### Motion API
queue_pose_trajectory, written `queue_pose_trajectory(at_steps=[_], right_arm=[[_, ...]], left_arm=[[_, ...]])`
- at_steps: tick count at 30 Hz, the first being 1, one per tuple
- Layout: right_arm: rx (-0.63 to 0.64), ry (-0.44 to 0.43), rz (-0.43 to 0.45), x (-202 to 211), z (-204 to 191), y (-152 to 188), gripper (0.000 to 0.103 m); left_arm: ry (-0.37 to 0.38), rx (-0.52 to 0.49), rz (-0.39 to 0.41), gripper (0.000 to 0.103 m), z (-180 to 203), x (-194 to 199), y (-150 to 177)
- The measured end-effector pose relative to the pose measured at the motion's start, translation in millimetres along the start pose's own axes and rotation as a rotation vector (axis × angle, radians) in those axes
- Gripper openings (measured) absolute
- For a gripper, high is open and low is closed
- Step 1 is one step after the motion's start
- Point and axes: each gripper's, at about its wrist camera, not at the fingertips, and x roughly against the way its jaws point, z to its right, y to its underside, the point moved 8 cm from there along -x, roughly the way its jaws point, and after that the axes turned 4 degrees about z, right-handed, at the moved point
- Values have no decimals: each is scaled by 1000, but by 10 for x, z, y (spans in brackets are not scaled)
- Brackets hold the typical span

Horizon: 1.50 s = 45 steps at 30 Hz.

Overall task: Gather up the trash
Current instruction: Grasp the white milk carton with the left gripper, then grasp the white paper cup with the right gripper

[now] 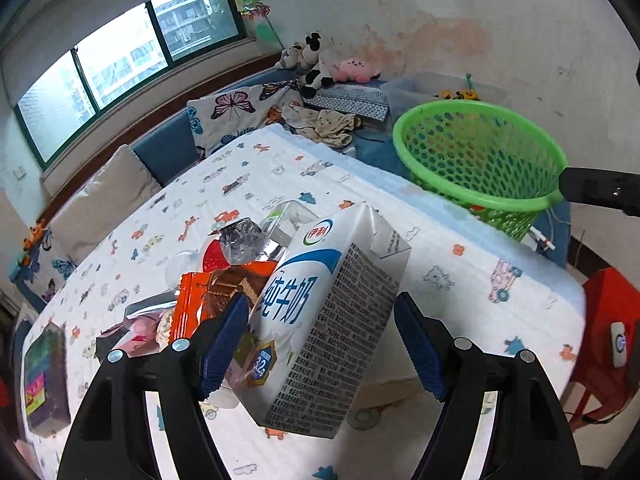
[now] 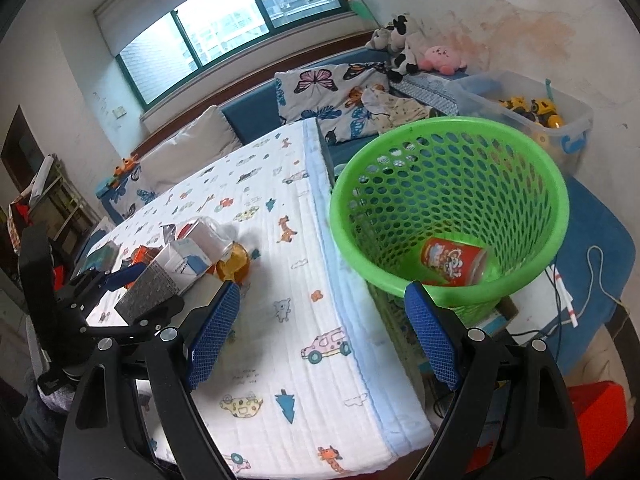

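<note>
My left gripper (image 1: pixel 320 344) straddles the milk carton (image 1: pixel 320 320) near the bed's front edge; the right pad stands clear, so nothing is clenched. It looks light, stiff-walled, crushable: take its broad faces mid-body. My right gripper (image 2: pixel 324 332) hangs empty, spread.

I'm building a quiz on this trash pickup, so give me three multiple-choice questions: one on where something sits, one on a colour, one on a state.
1. Where is the red can?
A on the windowsill; B inside the basket; C on the sofa.
2. What colour is the basket?
A blue; B green; C white.
3. How do the jaws of the right gripper stand?
A open and empty; B shut on a carton; C shut on a can.
Answers: 1 B, it lies at the basket's bottom; 2 B, its mesh wall is bright green; 3 A, they stand wide apart with nothing between them.
</note>
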Motion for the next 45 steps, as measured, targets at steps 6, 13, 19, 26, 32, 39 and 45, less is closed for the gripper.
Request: queue_pose_trajectory(at_steps=[6, 13, 19, 26, 32, 39, 45], right_arm=[[11, -10, -20, -50, -82, 62, 84], [22, -17, -34, -91, -173, 121, 84], [21, -60, -67, -176, -315, 150, 84], [43, -130, -121, -346, -633, 207, 84], [28, -209, -193, -588, -939, 265, 84], [-72, -265, -303, -941, -1117, 375, 78], [-135, -267, -351, -1141, -1120, 428, 76]], left_arm=[[-5, -16, 31, 60, 19, 37, -13], [37, 42, 77, 46, -65, 199, -88], [88, 151, 105, 46, -283, 365, -155], [143, 269, 139, 46, -566, 571, -230], [123, 297, 173, 46, -781, 747, -229], [103, 331, 181, 46, -978, 837, -141], [96, 346, 179, 46, -1101, 845, -64]])
